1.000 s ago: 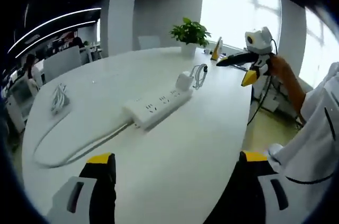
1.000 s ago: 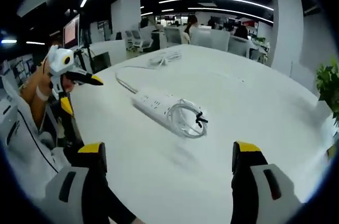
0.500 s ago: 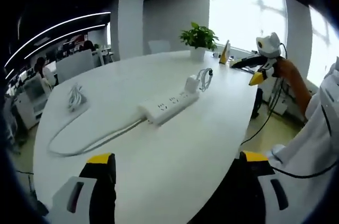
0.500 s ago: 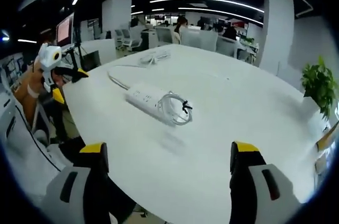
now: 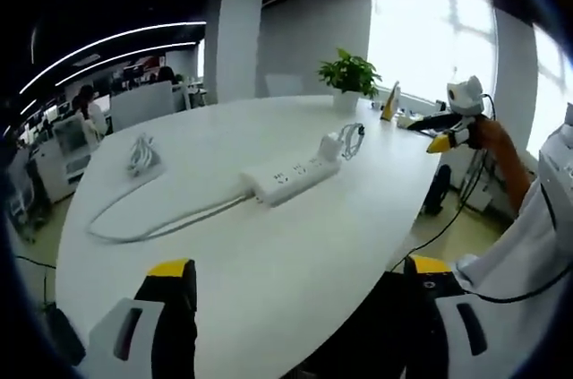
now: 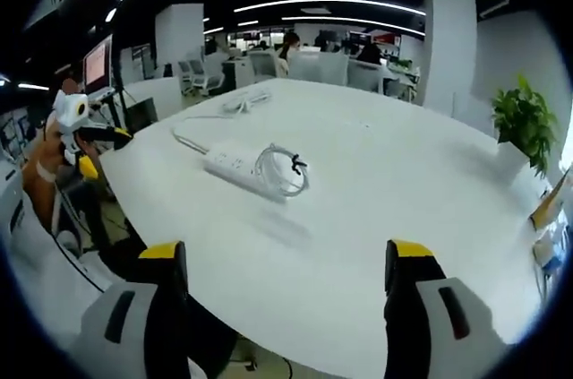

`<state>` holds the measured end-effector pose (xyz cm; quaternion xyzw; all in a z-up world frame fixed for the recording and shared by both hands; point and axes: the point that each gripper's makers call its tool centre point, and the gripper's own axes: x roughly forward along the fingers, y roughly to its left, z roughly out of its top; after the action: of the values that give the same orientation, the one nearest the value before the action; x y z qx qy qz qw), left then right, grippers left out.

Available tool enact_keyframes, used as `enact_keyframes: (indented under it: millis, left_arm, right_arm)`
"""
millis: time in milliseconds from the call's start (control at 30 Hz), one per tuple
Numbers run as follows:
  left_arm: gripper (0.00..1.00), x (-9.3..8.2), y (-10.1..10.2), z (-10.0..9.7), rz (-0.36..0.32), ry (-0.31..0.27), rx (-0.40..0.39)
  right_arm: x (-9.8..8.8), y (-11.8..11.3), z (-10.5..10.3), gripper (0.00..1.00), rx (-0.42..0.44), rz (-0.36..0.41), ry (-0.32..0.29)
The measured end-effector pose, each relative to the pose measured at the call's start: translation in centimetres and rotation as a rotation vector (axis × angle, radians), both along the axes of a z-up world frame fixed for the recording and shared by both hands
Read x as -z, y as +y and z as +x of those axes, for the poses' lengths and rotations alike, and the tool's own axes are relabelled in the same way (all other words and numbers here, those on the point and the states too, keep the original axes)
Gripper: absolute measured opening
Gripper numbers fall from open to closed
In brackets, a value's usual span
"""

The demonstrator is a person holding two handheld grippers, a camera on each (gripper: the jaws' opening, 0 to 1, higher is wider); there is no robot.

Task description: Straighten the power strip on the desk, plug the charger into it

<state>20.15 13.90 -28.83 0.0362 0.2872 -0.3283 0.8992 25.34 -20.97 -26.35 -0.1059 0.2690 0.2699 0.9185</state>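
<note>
Office, white desk [image 5: 269, 245]: power strip [image 5: 291, 178] lies mid-desk, charger [image 5: 332, 144] touching its end. Left gripper [image 5: 295, 325], right gripper [image 6: 286, 307] both gaping wide, empty, well apart from strip.

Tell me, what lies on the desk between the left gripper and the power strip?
Nothing: in the left gripper view, only bare white desk lies between the left gripper and the power strip; its cable loops off to the side.
</note>
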Motion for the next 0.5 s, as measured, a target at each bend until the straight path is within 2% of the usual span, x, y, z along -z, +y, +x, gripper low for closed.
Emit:
enact_keyframes:
  millis: [200, 500]
  left_arm:
    - [0.94, 0.0, -1.1, -0.5, 0.023, -0.001, 0.037]
    - [0.94, 0.3, -1.8, -0.3, 0.033, -0.003, 0.06]
  right_arm:
    - [-0.5, -0.4, -0.2, 0.85, 0.019, 0.032, -0.015]
    - [0.6, -0.7, 0.0, 0.85, 0.028, 0.05, 0.014]
